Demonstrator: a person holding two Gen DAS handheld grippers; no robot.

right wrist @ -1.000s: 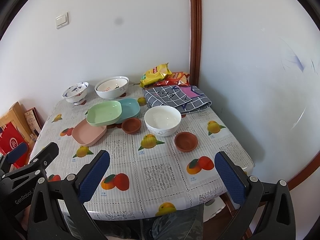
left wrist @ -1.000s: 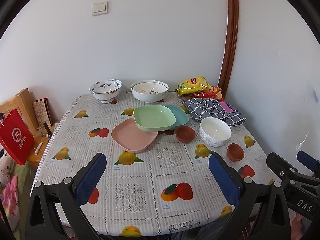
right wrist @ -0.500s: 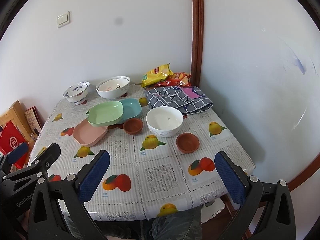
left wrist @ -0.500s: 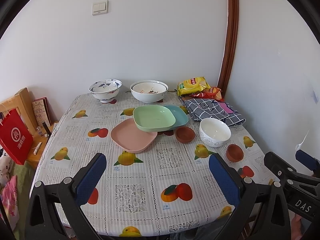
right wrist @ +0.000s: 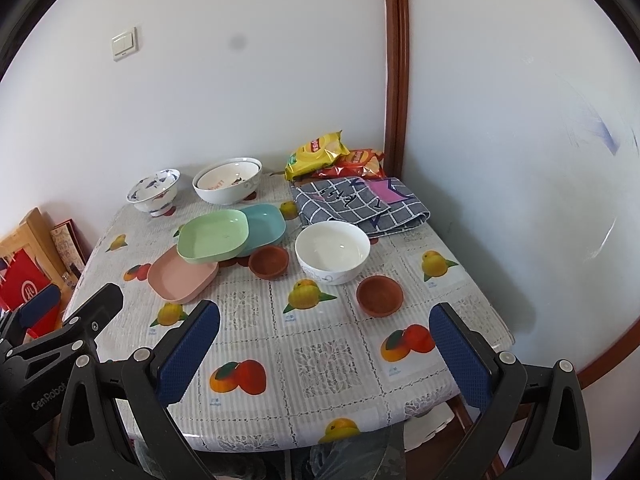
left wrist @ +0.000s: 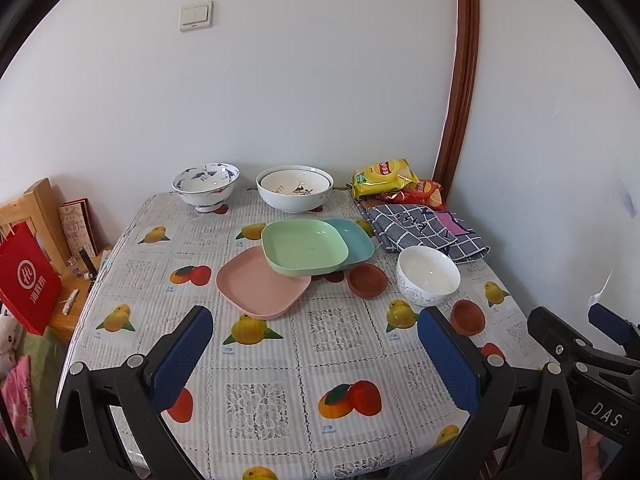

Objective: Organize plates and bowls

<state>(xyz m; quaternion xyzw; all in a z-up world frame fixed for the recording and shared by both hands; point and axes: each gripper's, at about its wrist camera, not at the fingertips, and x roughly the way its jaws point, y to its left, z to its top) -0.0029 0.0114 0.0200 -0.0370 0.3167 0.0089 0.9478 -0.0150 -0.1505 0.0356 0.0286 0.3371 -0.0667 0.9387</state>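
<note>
I see the left gripper (left wrist: 316,354) fingers spread wide, holding nothing, above the near edge of the surface (left wrist: 280,380). Right gripper (right wrist: 324,354) fingers likewise wide apart, touching nothing. Mid-surface: green plate (left wrist: 303,249) overlaps pink plate (left wrist: 262,283) and teal plate (left wrist: 354,237). White bowl (right wrist: 333,253) sits between two small brown bowls (right wrist: 269,262), apart from both. At the far edge, blue-patterned bowl (left wrist: 206,186) beside nested white bowls (left wrist: 295,188).
</note>
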